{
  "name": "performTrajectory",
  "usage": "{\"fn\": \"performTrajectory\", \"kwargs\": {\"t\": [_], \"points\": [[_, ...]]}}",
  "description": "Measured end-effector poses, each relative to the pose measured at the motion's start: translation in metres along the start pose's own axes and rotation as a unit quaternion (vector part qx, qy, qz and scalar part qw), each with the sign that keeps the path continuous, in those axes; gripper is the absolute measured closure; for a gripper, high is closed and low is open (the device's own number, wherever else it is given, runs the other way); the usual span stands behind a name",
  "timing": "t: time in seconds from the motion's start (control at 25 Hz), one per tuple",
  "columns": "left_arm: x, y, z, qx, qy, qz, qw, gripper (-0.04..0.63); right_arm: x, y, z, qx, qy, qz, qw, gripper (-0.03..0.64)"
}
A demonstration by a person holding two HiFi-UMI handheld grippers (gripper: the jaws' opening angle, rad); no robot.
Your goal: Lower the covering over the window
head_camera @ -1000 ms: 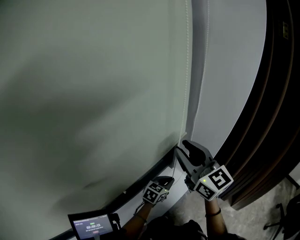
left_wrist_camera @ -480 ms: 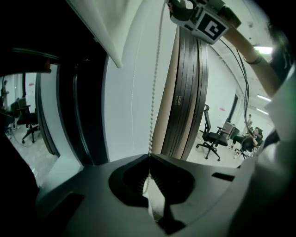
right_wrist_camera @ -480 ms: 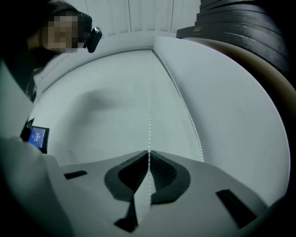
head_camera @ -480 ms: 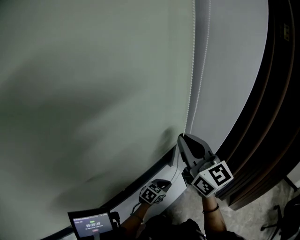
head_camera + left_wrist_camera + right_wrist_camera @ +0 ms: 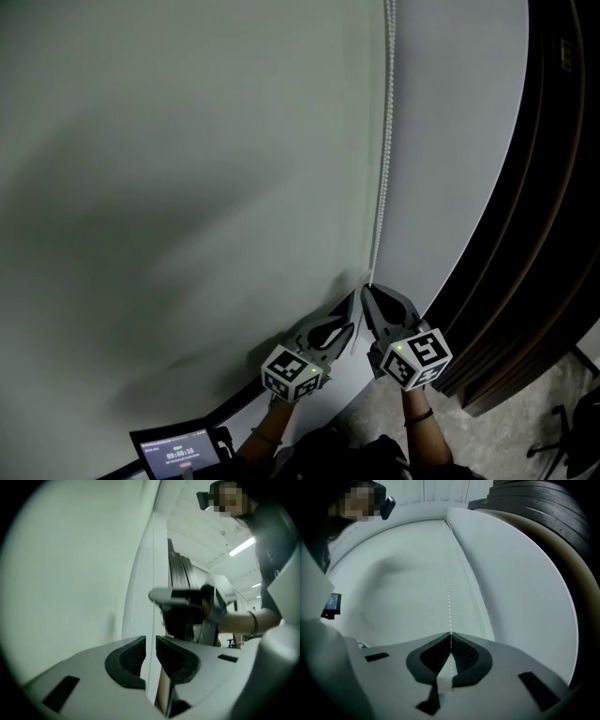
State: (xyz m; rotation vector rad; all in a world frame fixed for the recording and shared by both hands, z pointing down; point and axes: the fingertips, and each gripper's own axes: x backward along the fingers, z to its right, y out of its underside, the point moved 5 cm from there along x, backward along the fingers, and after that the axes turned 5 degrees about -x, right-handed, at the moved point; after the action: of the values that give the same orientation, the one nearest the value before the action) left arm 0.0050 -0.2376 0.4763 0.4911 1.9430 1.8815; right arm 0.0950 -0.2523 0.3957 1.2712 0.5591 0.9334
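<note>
Pale blind (image 5: 187, 187) cloth covers the window and fills most of the head view. The bead chain (image 5: 384, 141) hangs along the blind's right edge, and a dark curtain (image 5: 553, 187) stands further right of the chain. My right gripper (image 5: 367, 292) is clamped tight on the chain low down; its own view shows the beads running into the closed tips. My left gripper (image 5: 347, 311), just left of the chain, has just been opening its jaws. Its view shows a narrow gap with the pads pressing nothing, and a thin pale line there that I cannot identify. Only that view shows the ceiling light strips (image 5: 241, 547); only the head view shows the small screen (image 5: 176, 455), well below and left of the chain.
</note>
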Motion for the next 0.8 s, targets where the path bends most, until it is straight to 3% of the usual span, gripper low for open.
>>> {"fn": "performTrajectory", "kwargs": {"t": [0.24, 0.44, 0.6, 0.8], "points": [[0.000, -0.080, -0.008, -0.038, 0.002, 0.076, 0.9964, 0.543, 0.008, 0.067, 0.011, -0.015, 0.029, -0.077, 0.997, 0.604], [0.002, -0.117, -0.004, -0.058, 0.026, 0.120, 0.9908, 0.525, 0.025, 0.162, 0.001, -0.027, 0.046, -0.193, 0.980, 0.604], [-0.006, -0.139, 0.007, -0.078, 0.041, 0.130, 0.9876, 0.525, 0.052, 0.226, 0.001, -0.064, 0.062, -0.260, 0.961, 0.604], [-0.007, -0.138, 0.008, -0.095, 0.032, 0.131, 0.9864, 0.578, 0.065, 0.241, 0.004, -0.090, 0.071, -0.270, 0.956, 0.604]]}}
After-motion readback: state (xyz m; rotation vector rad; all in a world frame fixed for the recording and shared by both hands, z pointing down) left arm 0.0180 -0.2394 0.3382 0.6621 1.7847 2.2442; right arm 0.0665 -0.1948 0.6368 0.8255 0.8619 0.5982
